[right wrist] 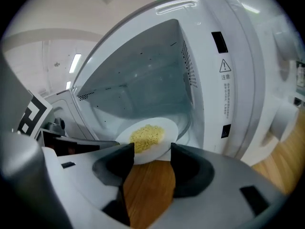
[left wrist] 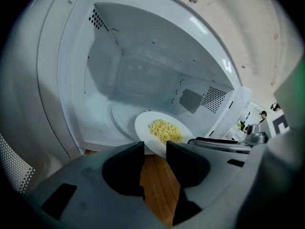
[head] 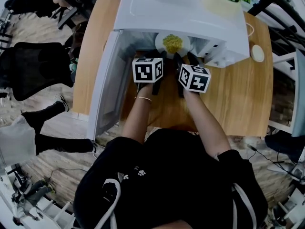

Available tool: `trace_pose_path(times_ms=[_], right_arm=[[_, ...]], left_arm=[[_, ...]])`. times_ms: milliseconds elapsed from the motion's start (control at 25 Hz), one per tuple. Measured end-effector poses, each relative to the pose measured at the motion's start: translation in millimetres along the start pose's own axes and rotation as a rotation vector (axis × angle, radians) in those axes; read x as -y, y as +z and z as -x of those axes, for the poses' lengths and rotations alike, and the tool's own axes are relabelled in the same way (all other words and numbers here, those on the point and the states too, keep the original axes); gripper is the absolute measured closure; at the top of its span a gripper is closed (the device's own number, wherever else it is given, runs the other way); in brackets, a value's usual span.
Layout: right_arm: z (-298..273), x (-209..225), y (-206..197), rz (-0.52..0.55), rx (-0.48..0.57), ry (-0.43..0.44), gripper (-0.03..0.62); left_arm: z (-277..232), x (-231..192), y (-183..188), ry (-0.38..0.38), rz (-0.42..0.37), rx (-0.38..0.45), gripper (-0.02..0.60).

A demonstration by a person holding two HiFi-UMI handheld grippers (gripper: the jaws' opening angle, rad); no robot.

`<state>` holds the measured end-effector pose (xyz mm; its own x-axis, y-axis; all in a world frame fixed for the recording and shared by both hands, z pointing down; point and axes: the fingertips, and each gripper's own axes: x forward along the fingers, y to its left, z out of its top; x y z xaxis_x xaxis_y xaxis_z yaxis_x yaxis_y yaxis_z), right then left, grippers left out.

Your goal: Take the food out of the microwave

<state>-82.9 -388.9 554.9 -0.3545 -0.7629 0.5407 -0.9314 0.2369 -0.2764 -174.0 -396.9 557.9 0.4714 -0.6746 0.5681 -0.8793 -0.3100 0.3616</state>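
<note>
Looks roughly halfway, with white round plate of yellow noodles [head: 160, 43] poking over front sill of open white microwave [head: 181, 13], left gripper [left wrist: 155, 149] and right gripper [right wrist: 149, 151] narrowly parted at near rim, clamping nothing; remains to pull clear of cavity.

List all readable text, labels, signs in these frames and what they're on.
Warning triangle with small print below it, on the microwave front frame: print too small to read.
Square markers on the left gripper and right gripper cubes: patterns, no words.
Nothing else legible.
</note>
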Motion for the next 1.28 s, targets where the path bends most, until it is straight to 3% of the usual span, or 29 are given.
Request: trace_pose_path(times_ms=[160,320,640,800,960,1280], right_arm=[[1,4,-2,-0.02,-0.001,-0.003,0.367],[4,16,-2,-0.123,0.032,-0.008,0.362],[5,14,-13,-0.413,0.055,0.068,0.376],[1,11,-15,-0.513,0.073,0.119,0.41],[-1,4,-9,-0.607,0.104,0.193,0.505],[11,5,-9,-0.653,0.136,0.202,0.516]], left_arm=[[2,-1,-2,-0.014,0.016,0.003,0.437],[6,-4,-4,-0.012,0.029,0.008,0.437],[11,-3,-9,-0.054,0.21,0.054,0.437],[5,4,-15,-0.111,0.321,0.061,0.437],[2,7,-14,-0.131,0.356,0.072,0.456],[9,15,-16,-0.176,0.445,0.092,0.486]])
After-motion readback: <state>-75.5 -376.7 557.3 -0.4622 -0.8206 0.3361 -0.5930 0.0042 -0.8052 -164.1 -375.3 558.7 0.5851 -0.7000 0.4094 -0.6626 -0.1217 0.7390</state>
